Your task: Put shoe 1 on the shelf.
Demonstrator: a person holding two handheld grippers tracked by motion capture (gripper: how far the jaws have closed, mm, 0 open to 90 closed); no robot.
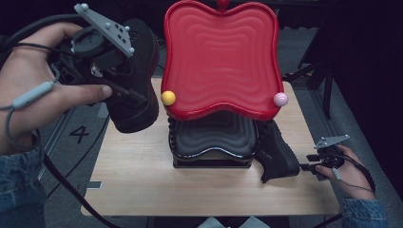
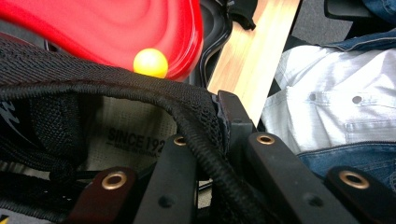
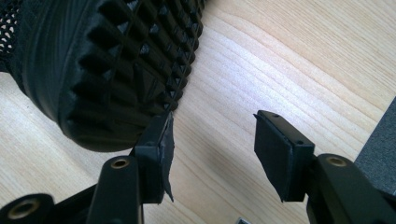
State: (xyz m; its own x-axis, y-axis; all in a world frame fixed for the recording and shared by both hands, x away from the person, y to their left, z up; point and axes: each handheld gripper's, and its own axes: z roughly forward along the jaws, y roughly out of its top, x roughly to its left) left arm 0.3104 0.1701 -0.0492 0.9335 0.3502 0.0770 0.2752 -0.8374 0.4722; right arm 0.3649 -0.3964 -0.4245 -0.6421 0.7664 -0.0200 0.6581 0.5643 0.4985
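Two black shoes (one claw-held)

So the right gripper has its jaws spread apart with nothing between them, just hovering over the light wooden table. A black shoe lies tipped, chunky lugged sole showing, and one jaw pad sits right against its edge.
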